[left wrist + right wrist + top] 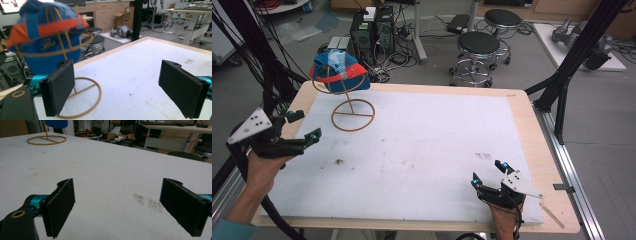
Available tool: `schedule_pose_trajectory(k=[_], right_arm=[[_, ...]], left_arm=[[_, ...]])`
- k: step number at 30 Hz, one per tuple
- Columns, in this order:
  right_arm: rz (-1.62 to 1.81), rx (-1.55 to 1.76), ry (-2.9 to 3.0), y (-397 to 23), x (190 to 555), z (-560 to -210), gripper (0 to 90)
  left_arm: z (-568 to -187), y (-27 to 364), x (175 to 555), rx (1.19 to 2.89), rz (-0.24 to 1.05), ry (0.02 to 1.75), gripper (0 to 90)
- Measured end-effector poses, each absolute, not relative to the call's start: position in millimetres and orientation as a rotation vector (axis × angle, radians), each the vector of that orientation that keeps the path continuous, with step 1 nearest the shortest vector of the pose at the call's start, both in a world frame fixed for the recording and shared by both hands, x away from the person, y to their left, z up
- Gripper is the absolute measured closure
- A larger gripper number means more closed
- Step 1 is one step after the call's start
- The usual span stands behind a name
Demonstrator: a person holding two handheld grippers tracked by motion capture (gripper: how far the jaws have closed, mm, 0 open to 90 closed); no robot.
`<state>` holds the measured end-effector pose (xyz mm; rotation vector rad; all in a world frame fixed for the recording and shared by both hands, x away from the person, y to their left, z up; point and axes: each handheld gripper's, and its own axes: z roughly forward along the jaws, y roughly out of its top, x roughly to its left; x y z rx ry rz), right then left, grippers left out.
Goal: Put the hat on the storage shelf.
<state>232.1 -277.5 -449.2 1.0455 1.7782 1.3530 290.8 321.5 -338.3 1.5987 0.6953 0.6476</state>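
A blue cap with an orange brim and band [340, 70] sits on a gold wire stand [353, 114] at the table's far left. In the left gripper view the cap [47, 37] looms just beyond the jaws, above the stand's ring base [86, 100]. My left gripper [305, 126] hovers open at the table's left edge, a short way in front of the stand, nothing between its jaws. My right gripper [489, 174] stands open near the front right of the white mat, holding nothing. The right gripper view shows the stand's base [46, 140] far off.
A white mat [422, 150] covers most of the wooden table [532, 130], with small dirt smudges [339, 161]. Black stools [478, 47] and computer towers [372, 30] stand on the floor behind. Black frame legs [572, 60] rise at the right.
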Motion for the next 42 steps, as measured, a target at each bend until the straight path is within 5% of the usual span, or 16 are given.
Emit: schedule_pose_trajectory(k=[22,42], right_arm=[[1.392,1.061,1.730,-280.9,229.4,-449.7,11.7],[1.412,1.053,1.717,-282.6,228.5,-450.2,11.7]], left_arm=[[-437.3,313.0,254.3,1.558,0.685,0.730,14.0],[-450.7,317.0,254.8,1.547,0.676,0.796,13.6]])
